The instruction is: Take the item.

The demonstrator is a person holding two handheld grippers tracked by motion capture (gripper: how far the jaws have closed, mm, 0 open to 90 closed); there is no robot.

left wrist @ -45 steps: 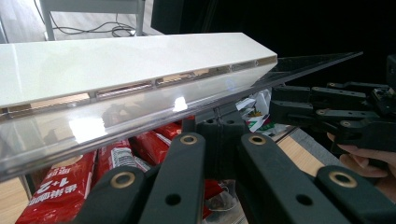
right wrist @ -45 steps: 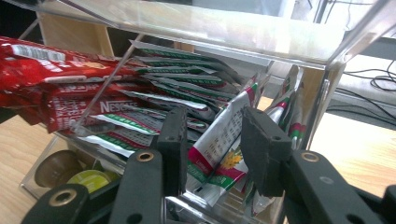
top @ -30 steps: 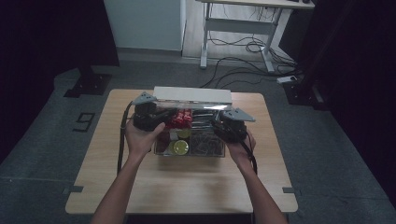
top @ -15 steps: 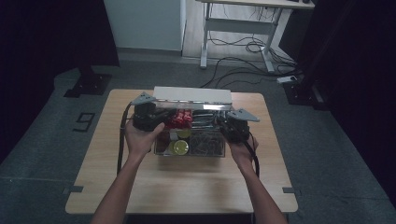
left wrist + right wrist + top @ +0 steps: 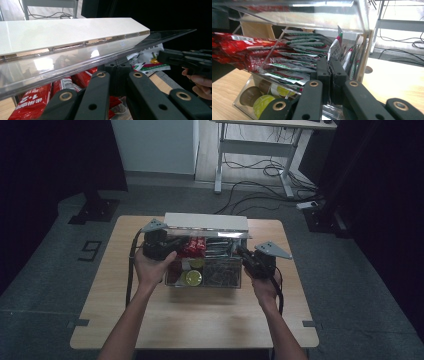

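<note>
From the high view I see a clear acrylic organizer box (image 5: 205, 270) standing in the middle of the wooden desk (image 5: 195, 315), its white-edged lid (image 5: 206, 222) raised along the far side. My left gripper (image 5: 165, 245) sits at the box's left far corner, up against the lid, and my right gripper (image 5: 245, 257) is at the box's right side, its tips reaching in over the rim. Inside the box, red coffee stick packs (image 5: 194, 246) lie at the far left, round capsules (image 5: 192, 277) sit in the near left compartment, and darker packets fill the right part. In the left gripper view, the jaws are pressed together right under the clear lid panel (image 5: 75, 60), tips touching its lower edge; I cannot tell whether they pinch anything. Below them lie the red stick packs (image 5: 32, 102), and the right gripper (image 5: 186, 61) shows farther off at the right, near white and green sachets (image 5: 147, 62). In the right gripper view, the jaws have just been closing and now stand pressed together, with the lower edge of a white and green sachet (image 5: 335, 47) rising straight from their tips, so they seem to pinch it. To the left are the red Nescafe stick packs (image 5: 244, 53), a fan of green and white sachets (image 5: 299, 60), and below, brown and green capsules (image 5: 260, 100).
</note>
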